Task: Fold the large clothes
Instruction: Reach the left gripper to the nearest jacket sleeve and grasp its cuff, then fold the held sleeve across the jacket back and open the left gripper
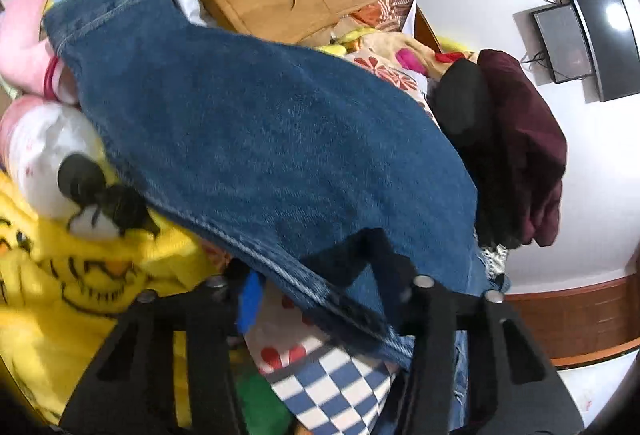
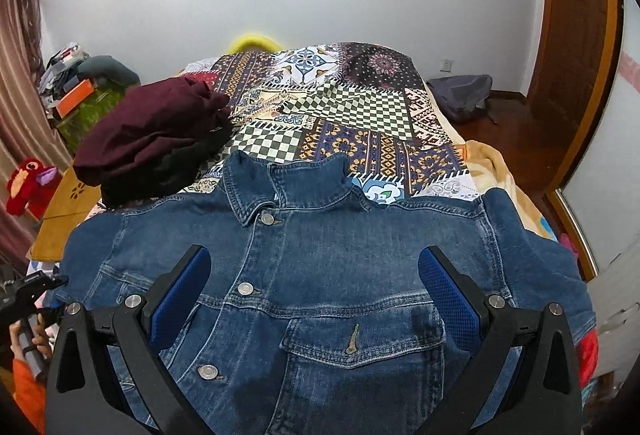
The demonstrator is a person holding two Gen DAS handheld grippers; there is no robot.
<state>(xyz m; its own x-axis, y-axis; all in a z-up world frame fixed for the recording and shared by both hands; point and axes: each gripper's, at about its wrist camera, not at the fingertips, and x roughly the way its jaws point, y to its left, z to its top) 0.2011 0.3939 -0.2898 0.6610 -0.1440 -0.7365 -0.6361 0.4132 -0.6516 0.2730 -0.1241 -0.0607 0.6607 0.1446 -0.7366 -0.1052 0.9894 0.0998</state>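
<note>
Blue denim jacket (image 2: 320, 275) spread front-up on patchwork-covered bed (image 2: 360, 107), below wide-spread right gripper (image 2: 316, 299) jaws; left gripper (image 1: 316, 291) jaws straddle sleeve (image 1: 260, 139), pinch unclear.

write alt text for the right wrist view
A blue denim jacket lies front-up and buttoned on a patchwork bedspread, framed by the open right gripper above it. A dark red garment pile sits beyond its left shoulder.
</note>
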